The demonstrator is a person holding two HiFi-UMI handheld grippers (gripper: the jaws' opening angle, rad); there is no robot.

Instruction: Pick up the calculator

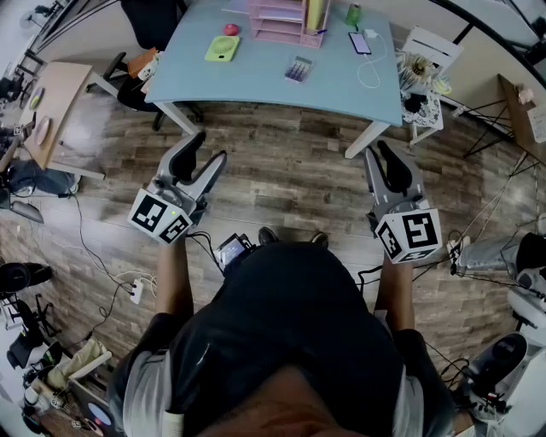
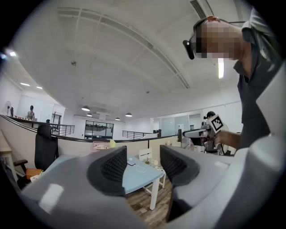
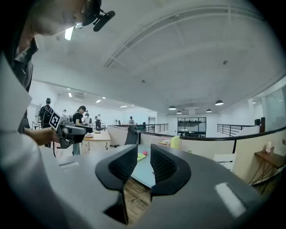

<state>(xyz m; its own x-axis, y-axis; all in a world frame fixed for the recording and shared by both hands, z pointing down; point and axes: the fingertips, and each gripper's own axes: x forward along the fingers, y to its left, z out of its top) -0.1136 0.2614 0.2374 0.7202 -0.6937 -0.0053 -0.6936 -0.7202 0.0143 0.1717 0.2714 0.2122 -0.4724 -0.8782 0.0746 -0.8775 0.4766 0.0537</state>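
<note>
The calculator [image 1: 299, 68], small and purplish with rows of keys, lies flat on the light blue table [image 1: 264, 81] far ahead. Both grippers hover over the wooden floor, well short of the table and touching nothing. My left gripper [image 1: 209, 151] [image 2: 143, 163] is open, with a wide gap between its black ribbed pads. My right gripper [image 1: 376, 152] [image 3: 144, 163] is open with only a narrow gap. Both gripper views look level across the room, and the table [image 2: 138, 174] [image 3: 142, 173] shows between the jaws. The calculator is too small to make out there.
On the table are a lime-green flat object [image 1: 222, 49] [image 3: 141, 156], a pink paper organizer [image 1: 286, 21] and a phone [image 1: 359, 43] with a white cable. A black office chair [image 1: 145, 51] stands at its left, a white side table [image 1: 422, 77] at its right. Cables [image 1: 128, 286] lie on the floor.
</note>
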